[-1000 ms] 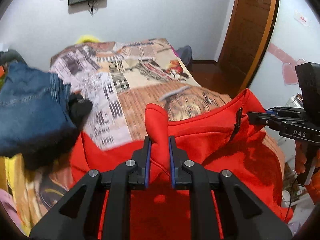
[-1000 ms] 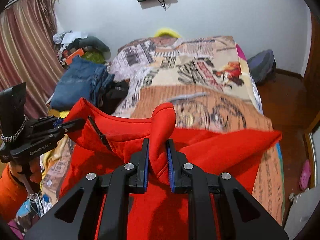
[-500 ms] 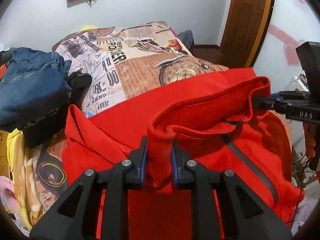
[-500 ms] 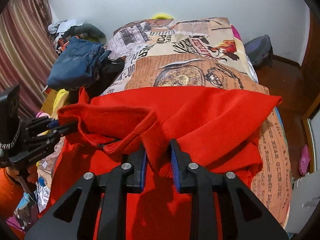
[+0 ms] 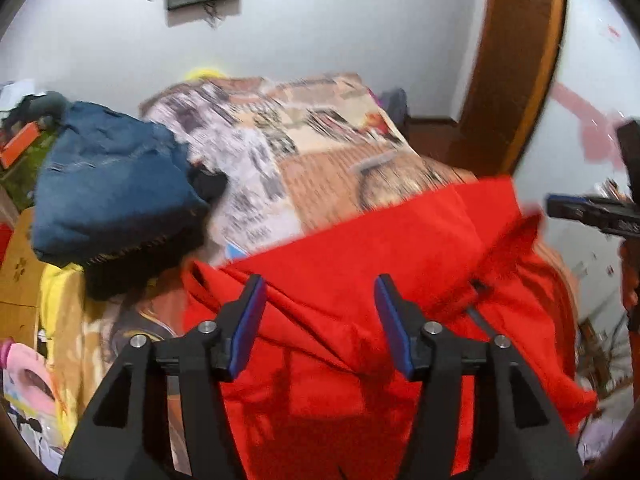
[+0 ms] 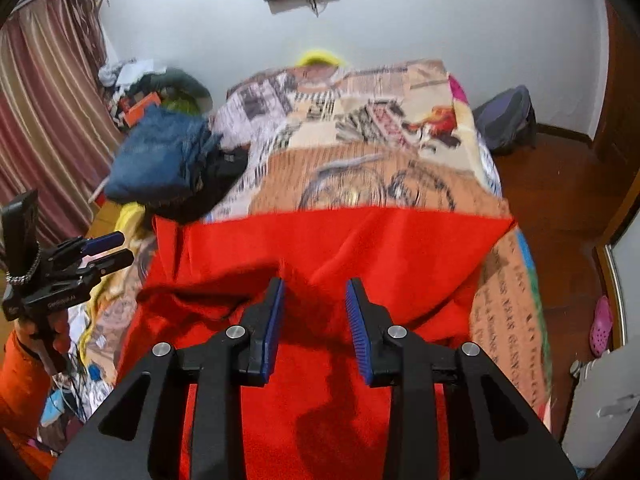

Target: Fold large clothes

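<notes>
A large red garment [image 5: 360, 248] [image 6: 360, 236] lies folded across the near end of the bed, a dark zipper showing at its right side in the left wrist view. My left gripper [image 5: 319, 284] hovers over it with jaws wide apart and still opening; no cloth is pinched between the blue pads. My right gripper [image 6: 316, 284] is also opening above the red cloth, its pads apart and free of the fabric. Each gripper shows in the other's view: the left gripper [image 6: 100, 248] at the garment's left edge, the right gripper [image 5: 560, 204] at its right edge.
The bed cover [image 5: 328, 168] [image 6: 360, 176] has a newspaper print. Folded blue jeans [image 5: 112, 184] [image 6: 160, 160] sit on a dark garment [image 5: 132, 264] at the bed's left. A wooden door [image 5: 516, 60], a backpack [image 6: 508, 120] on the floor and a striped curtain [image 6: 44, 100] surround the bed.
Both grippers held raised folds of the red garment, carried them forward and down, then let go. Their jaws have parted and pulled back; the garment now lies flat.
</notes>
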{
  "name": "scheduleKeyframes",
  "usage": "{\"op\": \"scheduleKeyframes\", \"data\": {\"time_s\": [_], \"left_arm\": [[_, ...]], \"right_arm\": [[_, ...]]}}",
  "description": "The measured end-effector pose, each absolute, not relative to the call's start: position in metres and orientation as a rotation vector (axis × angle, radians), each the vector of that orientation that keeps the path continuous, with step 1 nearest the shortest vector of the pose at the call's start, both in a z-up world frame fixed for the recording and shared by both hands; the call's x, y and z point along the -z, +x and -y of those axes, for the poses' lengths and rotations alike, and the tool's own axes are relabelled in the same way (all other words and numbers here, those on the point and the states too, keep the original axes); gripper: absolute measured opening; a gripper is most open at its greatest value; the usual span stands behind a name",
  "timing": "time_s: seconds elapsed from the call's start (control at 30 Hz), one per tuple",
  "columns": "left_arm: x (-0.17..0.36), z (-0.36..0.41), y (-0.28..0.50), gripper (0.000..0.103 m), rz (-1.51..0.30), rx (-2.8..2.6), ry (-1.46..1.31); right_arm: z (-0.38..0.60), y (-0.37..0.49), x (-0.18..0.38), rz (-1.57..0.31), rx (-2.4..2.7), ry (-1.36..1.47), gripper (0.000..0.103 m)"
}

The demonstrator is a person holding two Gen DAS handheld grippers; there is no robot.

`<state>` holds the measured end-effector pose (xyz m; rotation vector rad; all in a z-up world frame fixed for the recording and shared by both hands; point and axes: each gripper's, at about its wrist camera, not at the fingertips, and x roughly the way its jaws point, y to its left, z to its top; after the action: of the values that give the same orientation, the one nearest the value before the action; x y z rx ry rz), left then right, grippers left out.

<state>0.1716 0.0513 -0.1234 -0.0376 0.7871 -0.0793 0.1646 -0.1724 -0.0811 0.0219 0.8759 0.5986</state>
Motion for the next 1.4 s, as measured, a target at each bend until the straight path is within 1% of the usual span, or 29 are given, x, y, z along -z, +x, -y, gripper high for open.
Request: {"op": "scheduleKeyframes", "data": {"time_s": [0.07, 0.1, 0.2, 0.33, 0.5, 0.67, 0.87, 1.07, 1.4], "left_arm": [[0.122, -0.059, 0.181, 0.056, -0.778, 0.054, -0.053], [0.123, -0.063, 0.188, 0.056, -0.784, 0.045, -0.067], [0.137, -0.066, 0.205, 0.056, -0.819, 0.037, -0.114], [0.165, -0.051, 0.215, 0.056, -0.887, 0.066, -0.114], [0.2, -0.022, 0.205, 0.056, -0.984, 0.111, -0.042], [0.221, -0.021, 0.185, 0.064, -1.018, 0.099, -0.035], [0.226, -0.041, 0.165, 0.065, -1.036, 0.049, -0.111], [0.219, -0.059, 0.148, 0.065, -1.026, -0.026, -0.097], [0.182, -0.135, 0.15, 0.065, -0.888, -0.199, -0.314]], "right_arm": [[0.172, 0.17, 0.074, -0.859, -0.597, 0.034, 0.03], [0.171, 0.174, 0.072, -0.854, -0.596, 0.039, 0.033], [0.163, 0.187, 0.073, -0.859, -0.586, 0.049, 0.037], [0.149, 0.195, 0.092, -0.913, -0.589, 0.029, 0.037], [0.139, 0.186, 0.125, -0.996, -0.584, -0.052, 0.037], [0.152, 0.17, 0.145, -1.057, -0.574, -0.055, 0.037], [0.178, 0.159, 0.155, -1.094, -0.536, 0.019, 0.038], [0.194, 0.153, 0.149, -1.072, -0.494, 0.049, 0.038], [0.227, 0.167, 0.125, -1.001, -0.409, 0.152, 0.038]]}}
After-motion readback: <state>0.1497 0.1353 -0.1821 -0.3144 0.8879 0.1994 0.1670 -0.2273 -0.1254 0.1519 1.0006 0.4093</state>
